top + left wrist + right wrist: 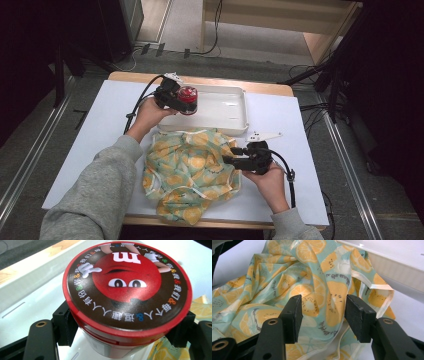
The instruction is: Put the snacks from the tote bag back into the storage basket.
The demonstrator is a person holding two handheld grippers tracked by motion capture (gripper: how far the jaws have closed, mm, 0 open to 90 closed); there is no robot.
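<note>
A round jar with a red lid (188,95) (127,285) is clamped between the jaws of my left gripper (185,103) (123,326), which is shut on it. The jar hangs over the left end of a white tray (235,122) (27,290). Whether its base touches the tray floor I cannot tell. A crumpled teal cloth printed with orange slices (190,170) (312,277) lies in front of the tray. At the cloth's right edge my right gripper (232,155) (325,315) is open, and a fold of fabric lies between its jaws.
The tray and cloth rest on a white board (95,130) over a wooden table. The cloth's far edge touches the tray's front wall (397,270). Beyond the table are grey floor, cables and a wooden frame (280,20).
</note>
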